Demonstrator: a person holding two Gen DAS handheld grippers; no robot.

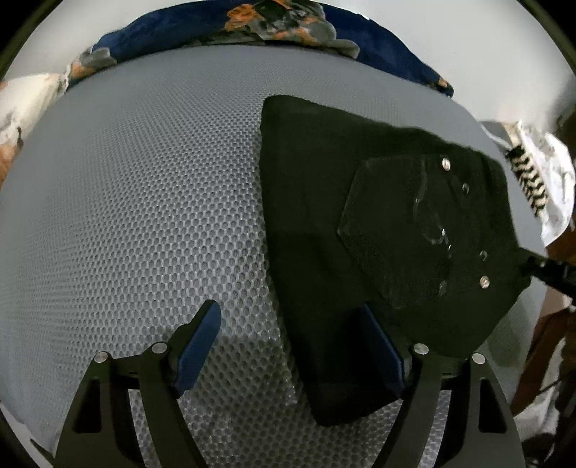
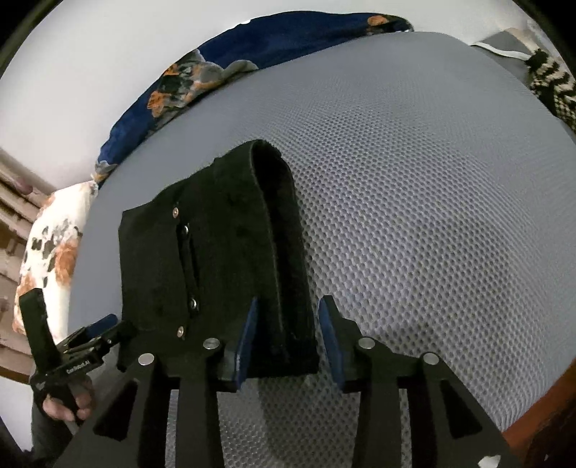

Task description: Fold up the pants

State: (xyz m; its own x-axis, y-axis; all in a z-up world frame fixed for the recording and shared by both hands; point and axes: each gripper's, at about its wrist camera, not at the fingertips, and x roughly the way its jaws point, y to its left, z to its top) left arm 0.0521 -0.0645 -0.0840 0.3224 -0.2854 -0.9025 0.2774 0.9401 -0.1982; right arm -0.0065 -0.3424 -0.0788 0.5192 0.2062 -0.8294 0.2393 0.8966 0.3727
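The black pants (image 1: 345, 230) lie folded into a compact bundle on the grey mesh mattress (image 1: 144, 201); a back pocket with silver rivets faces up. My left gripper (image 1: 298, 342) is open, and the bundle's near corner lies between its blue pads. In the right wrist view the pants (image 2: 216, 259) show a rounded fold edge. My right gripper (image 2: 288, 338) is open, its blue pads either side of that fold's near end. The left gripper (image 2: 93, 334) also shows there, at the bundle's left corner.
A navy floral blanket (image 1: 273, 25) lies along the mattress's far edge. A white floral pillow (image 2: 50, 252) sits at one end. A black-and-white knitted item (image 1: 529, 176) lies beyond the pants. A wooden bed frame edge (image 2: 540, 424) shows at lower right.
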